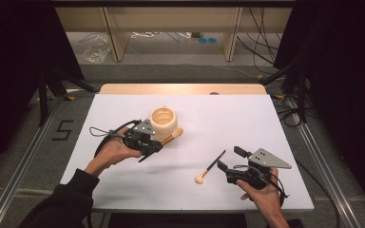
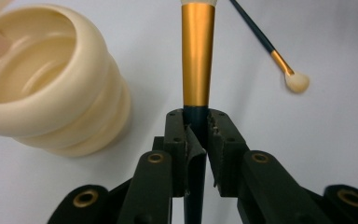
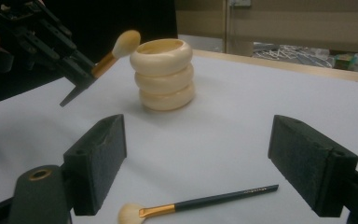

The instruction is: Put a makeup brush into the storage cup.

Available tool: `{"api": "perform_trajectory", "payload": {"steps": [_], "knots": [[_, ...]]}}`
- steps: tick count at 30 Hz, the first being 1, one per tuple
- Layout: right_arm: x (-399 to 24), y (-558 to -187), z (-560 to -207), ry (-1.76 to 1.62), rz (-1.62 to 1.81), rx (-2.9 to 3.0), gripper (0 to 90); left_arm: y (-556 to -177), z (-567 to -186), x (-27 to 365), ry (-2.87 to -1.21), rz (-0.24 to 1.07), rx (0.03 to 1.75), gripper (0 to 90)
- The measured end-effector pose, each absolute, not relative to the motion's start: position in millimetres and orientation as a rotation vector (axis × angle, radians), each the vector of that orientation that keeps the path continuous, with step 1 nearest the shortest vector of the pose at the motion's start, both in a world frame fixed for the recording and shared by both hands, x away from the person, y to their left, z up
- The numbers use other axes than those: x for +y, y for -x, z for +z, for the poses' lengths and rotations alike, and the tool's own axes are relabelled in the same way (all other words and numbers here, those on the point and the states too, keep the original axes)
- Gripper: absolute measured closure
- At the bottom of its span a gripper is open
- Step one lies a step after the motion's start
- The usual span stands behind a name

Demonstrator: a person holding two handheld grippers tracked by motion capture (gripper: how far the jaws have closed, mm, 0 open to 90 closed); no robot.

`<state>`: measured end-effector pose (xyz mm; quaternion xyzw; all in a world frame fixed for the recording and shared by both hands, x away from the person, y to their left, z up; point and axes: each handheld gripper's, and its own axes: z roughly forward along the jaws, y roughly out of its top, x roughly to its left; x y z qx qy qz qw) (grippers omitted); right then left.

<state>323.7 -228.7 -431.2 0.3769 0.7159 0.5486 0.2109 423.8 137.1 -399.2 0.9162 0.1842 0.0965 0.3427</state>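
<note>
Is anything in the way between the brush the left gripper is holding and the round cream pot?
Nothing visible. The left gripper is shut on the gold-collared brush, lifted off the table, with its bristle end beside the rim of the cream pot. The pot's mouth looks open. The other brush lies apart, on the white table near the right gripper.

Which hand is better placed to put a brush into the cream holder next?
Left. Its claw is shut on a brush beside the holder. The right claw is open, above the other brush.
</note>
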Motion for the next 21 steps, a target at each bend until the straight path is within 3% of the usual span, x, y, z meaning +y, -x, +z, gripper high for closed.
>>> {"api": "perform_trajectory", "payload": {"steps": [21], "knots": [[-229,-325,-432,-1.043,1.530,1.986,20.3,-430,-381,157,-2.048,0.322,0.667,78.7]]}}
